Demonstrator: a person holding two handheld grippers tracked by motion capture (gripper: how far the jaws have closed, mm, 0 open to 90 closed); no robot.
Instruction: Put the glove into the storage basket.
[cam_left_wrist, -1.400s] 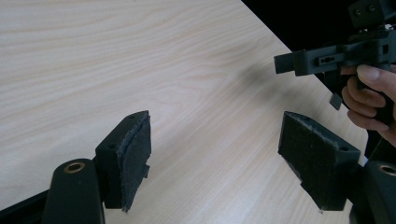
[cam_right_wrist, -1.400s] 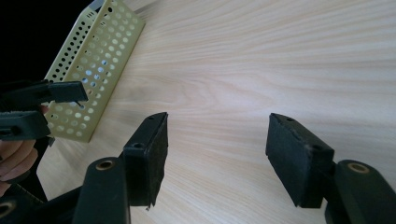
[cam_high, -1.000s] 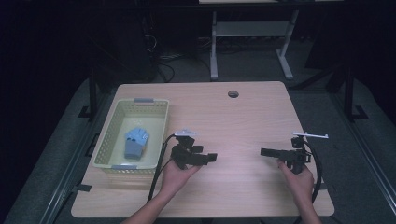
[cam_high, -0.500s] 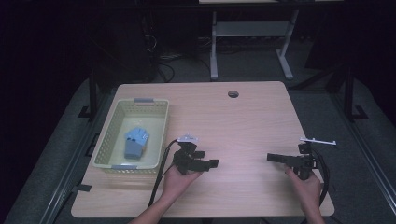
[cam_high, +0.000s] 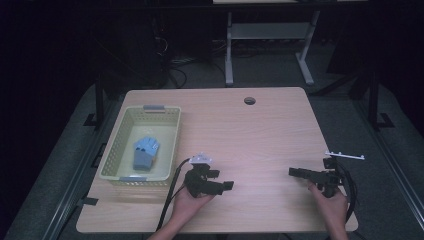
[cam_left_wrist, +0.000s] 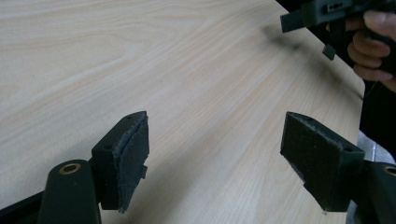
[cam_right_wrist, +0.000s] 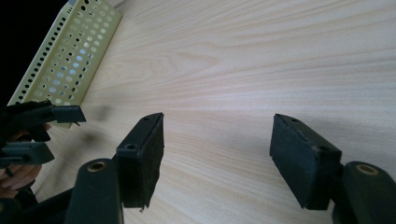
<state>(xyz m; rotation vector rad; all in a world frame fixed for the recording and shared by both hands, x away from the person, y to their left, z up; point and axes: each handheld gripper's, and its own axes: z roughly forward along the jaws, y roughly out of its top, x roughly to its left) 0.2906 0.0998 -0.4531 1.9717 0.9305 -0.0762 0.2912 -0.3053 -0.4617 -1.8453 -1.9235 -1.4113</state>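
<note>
Both grippers hang empty near the desk's front edge, left gripper (cam_high: 226, 185) and right gripper (cam_high: 292, 172) with jaws spread, the right's just widening. The blue cloth (cam_high: 145, 152) already lies in the basket (cam_high: 167, 145) at the left edge; I'd judge the job finished, hands only need withdrawing.

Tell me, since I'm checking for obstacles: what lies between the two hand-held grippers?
Nothing: the high view shows bare table between the left hand-held gripper and the right hand-held gripper.

Glove (cam_high: 144, 151) in basket (cam_high: 116, 152) at table's (cam_high: 260, 130) left
</note>
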